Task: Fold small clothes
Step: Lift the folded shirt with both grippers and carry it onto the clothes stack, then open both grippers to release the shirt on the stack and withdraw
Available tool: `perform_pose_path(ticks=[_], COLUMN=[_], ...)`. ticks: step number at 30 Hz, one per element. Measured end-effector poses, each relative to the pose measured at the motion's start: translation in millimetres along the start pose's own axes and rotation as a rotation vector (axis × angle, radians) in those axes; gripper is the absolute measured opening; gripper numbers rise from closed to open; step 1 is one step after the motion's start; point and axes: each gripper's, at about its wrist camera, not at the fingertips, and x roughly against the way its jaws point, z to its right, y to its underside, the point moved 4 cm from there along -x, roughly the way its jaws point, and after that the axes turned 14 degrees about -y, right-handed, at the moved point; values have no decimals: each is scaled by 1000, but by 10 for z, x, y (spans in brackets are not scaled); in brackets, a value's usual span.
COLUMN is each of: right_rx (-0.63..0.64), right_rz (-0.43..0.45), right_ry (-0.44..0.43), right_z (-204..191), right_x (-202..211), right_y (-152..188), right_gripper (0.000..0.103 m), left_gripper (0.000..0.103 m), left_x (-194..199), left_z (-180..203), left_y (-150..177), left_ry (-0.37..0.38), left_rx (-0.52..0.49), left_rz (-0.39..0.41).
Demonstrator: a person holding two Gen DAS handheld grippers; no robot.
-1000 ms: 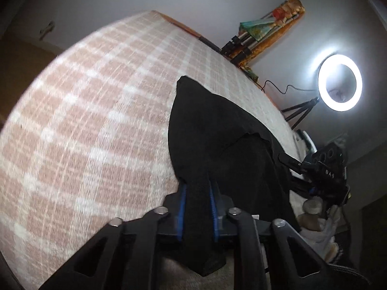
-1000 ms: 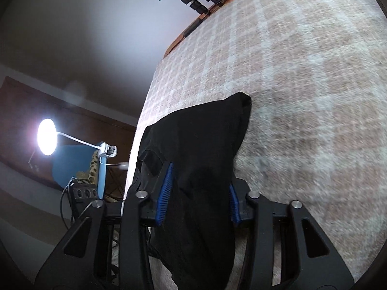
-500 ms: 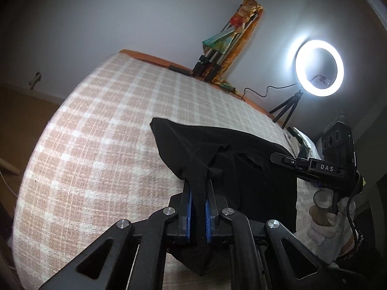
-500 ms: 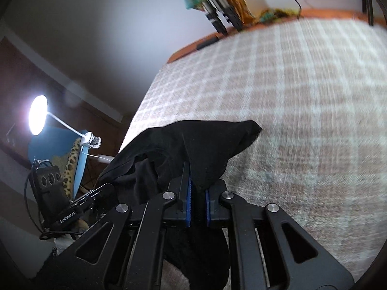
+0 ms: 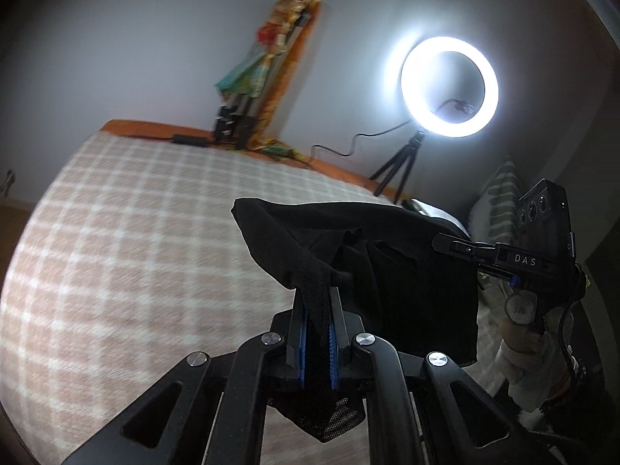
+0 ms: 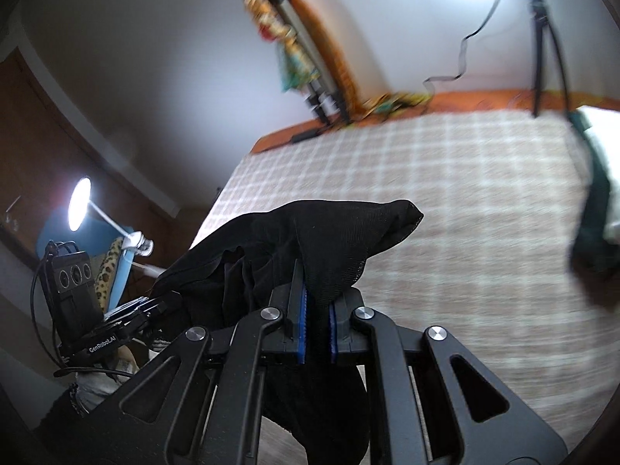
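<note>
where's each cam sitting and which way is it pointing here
Left wrist: sits on the left tool, looking along its fingers across the checked bed toward the ring light; the tool is clamped on the black garment, with the right tool and its gloved hand in view.
Right wrist: sits on the right tool, facing the bed and a desk lamp; the left tool shows at left.
Shared: garment, bed, the wall hanging.

One black garment (image 5: pixel 391 271) is in view, and two hand-held grippers: the left hand-held gripper (image 5: pixel 317 333) and the right hand-held gripper (image 6: pixel 317 329). There is one bed (image 5: pixel 135 252) with a checked cover. Lights number two, one ring light (image 5: pixel 449 87) and one desk lamp (image 6: pixel 79 203), and one striped pillow (image 5: pixel 500 201) stands at the bed's edge.
</note>
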Motion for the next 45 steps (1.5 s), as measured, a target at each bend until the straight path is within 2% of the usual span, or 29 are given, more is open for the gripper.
perform_pose_path(ticks=[7,14,19,23,27,32,36,37,38,39,40,41,42,44,45], right_rx=[-1,6,13,26,38,33,4,-6,-16,-28,-35,-34,-31,-25,-26], right_rz=[83,185,238,242,200,132,95,96,98,100,107,120,130,149,160], right_ry=[92,186,253,277,303,351,424,443,459,487,509,521,524,532,540], right_z=[522,1146,1637,1989,2363,2829,3142,3201,3256,3306,3327,3328,3314,3270,3243], right_x=[875,1793,2244,2417,2444,2394,2356,2360,2380,2406,2435,2479,2519,2595,2637], right_y=[-200,-546,-824,-1017,-1163,-1174,-1152,-1135,-1114,-1093,-1075,-1058,-1045,-1027,-1013], right_gripper=[9,9,9,9,9,9,9,9,13,26,33,43,49,55,58], left_gripper=[5,5,5,5,5,5,9,15,28,37,39,49,67,83,84], left_x=[-377,-838,-1215,-1556,-1851,-2250,-2436,-2426,-2418,-2390,-2350,-2313,-2276,-2220,-2175], left_z=[1061,2207,2887,3306,3573,3810,3927,3924,3937,3946,3927,3908,3892,3855,3843], left_y=[-231,-547,-731,-843,-850,-663,-456,-426,-403,-387,-373,-377,-378,-400,-414], left_ry=[75,149,166,167,159,150,114,105,98,86,82,80,69,42,36], left_rx=[-96,-185,-247,-275,-308,-332,-408,-426,-443,-457,-461,-465,-466,-457,-456], left_rz=[18,60,97,112,127,71,26,25,25,34,41,44,42,57,70])
